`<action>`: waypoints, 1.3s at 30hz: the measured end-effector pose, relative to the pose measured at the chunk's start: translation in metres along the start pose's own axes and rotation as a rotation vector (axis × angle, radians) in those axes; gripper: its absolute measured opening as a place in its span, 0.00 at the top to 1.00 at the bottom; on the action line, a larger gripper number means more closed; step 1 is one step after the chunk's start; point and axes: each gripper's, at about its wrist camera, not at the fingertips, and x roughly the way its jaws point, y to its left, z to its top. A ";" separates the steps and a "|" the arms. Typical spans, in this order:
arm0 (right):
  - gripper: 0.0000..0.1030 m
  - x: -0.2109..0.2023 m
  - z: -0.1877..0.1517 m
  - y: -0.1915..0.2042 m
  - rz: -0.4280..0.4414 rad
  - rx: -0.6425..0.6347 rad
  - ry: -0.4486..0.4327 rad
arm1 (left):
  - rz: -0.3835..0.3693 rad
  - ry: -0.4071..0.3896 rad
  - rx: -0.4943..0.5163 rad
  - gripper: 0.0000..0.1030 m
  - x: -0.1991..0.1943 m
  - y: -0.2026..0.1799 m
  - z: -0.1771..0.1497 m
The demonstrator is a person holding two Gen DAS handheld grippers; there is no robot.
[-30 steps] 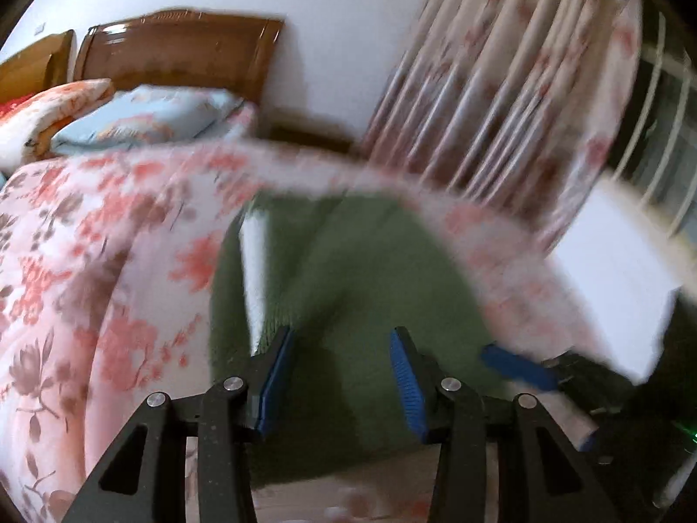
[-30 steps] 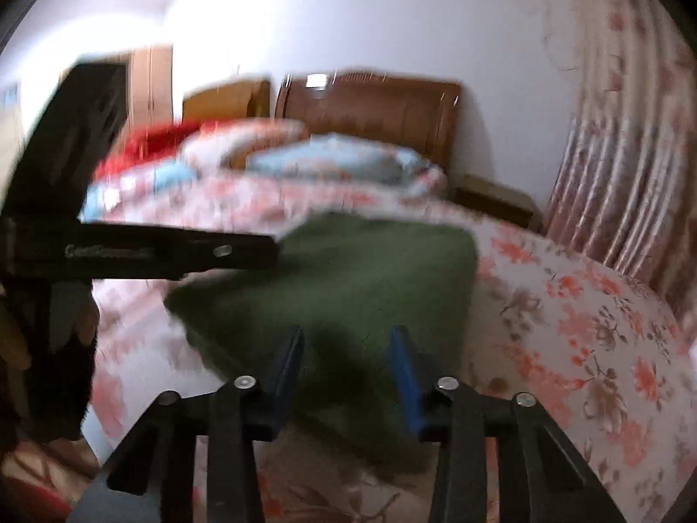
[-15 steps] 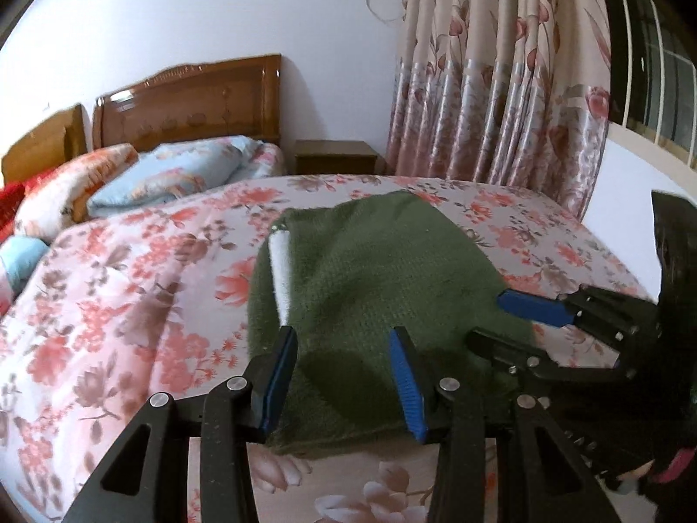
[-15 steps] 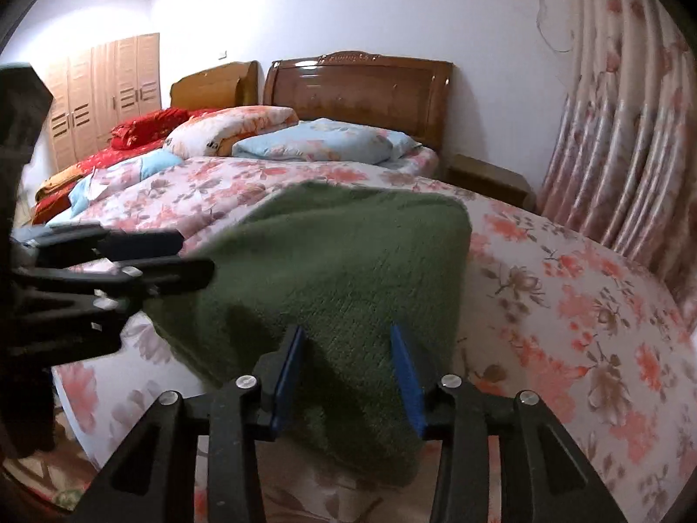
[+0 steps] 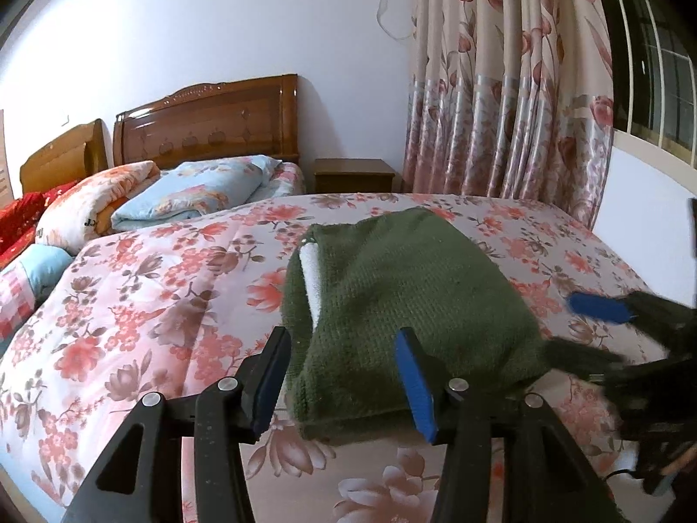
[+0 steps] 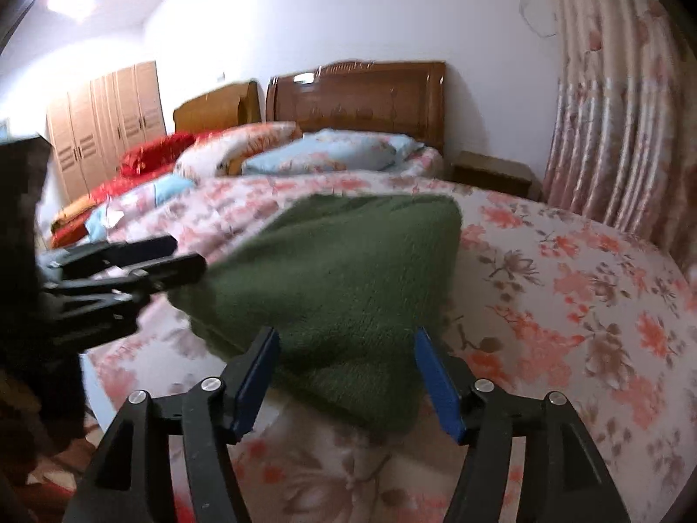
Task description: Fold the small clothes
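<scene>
Left wrist: green garment (image 5: 405, 305) beyond left claw (image 5: 344, 379)

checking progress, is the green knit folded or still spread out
Folded. The green knit lies on the bed as a compact doubled block, with layered edges at its near end and a white strip showing on one side.
</scene>
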 end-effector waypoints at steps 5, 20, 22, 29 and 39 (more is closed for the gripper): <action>0.00 -0.059 0.000 0.001 0.004 0.018 -0.109 | 0.032 -0.020 -0.015 0.50 -0.013 0.001 0.001; 0.00 -0.114 -0.026 0.030 -0.193 0.108 -0.203 | 0.180 -0.231 -0.005 0.14 -0.091 -0.032 -0.001; 0.00 -0.103 -0.031 0.034 -0.218 0.100 -0.172 | 0.176 -0.206 0.011 0.14 -0.087 -0.039 -0.009; 0.00 -0.086 -0.041 0.047 -0.294 0.041 -0.146 | 0.180 -0.190 0.045 0.14 -0.086 -0.054 -0.035; 0.00 -0.083 -0.046 0.048 -0.293 0.028 -0.133 | 0.173 -0.194 0.015 0.14 -0.087 -0.047 -0.035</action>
